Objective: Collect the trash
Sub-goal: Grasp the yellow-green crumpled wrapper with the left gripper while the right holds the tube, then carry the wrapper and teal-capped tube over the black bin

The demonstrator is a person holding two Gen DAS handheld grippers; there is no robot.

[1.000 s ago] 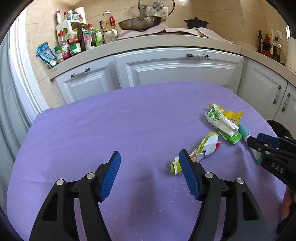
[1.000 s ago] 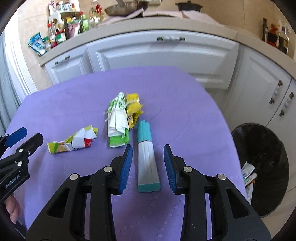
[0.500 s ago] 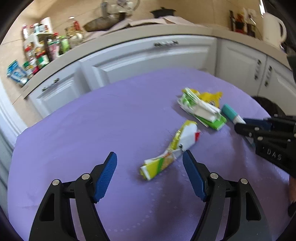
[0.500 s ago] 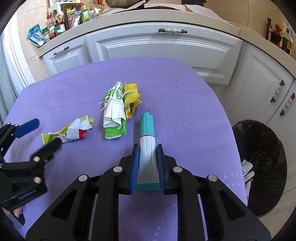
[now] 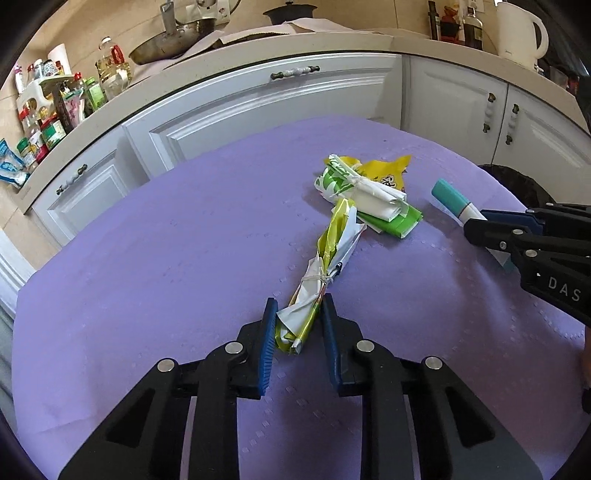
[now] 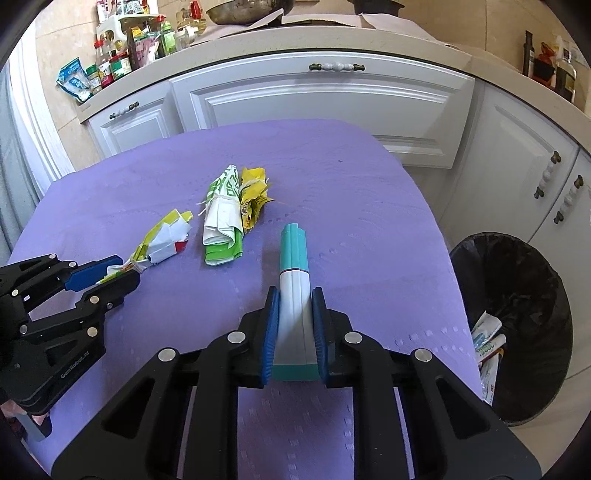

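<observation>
From the right hand-held gripper [image 6: 295, 325], bare purple table [image 6: 369, 221] lies open toward 1 o'clock; the green-white wrapper bundle [image 6: 221, 232] blocks 11 o'clock, the left hand-held gripper [image 6: 110, 275] 9 o'clock.

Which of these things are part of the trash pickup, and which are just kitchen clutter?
Job:
- teal-and-white tube, clamped in the right hand-held gripper
- tied yellow wrapper bundle, clamped in the left hand-held gripper
- green-and-white packet bundle, loose on the purple cloth
- black-lined trash bin

Clutter:
- condiment jars
- white kettle
- pan
</observation>
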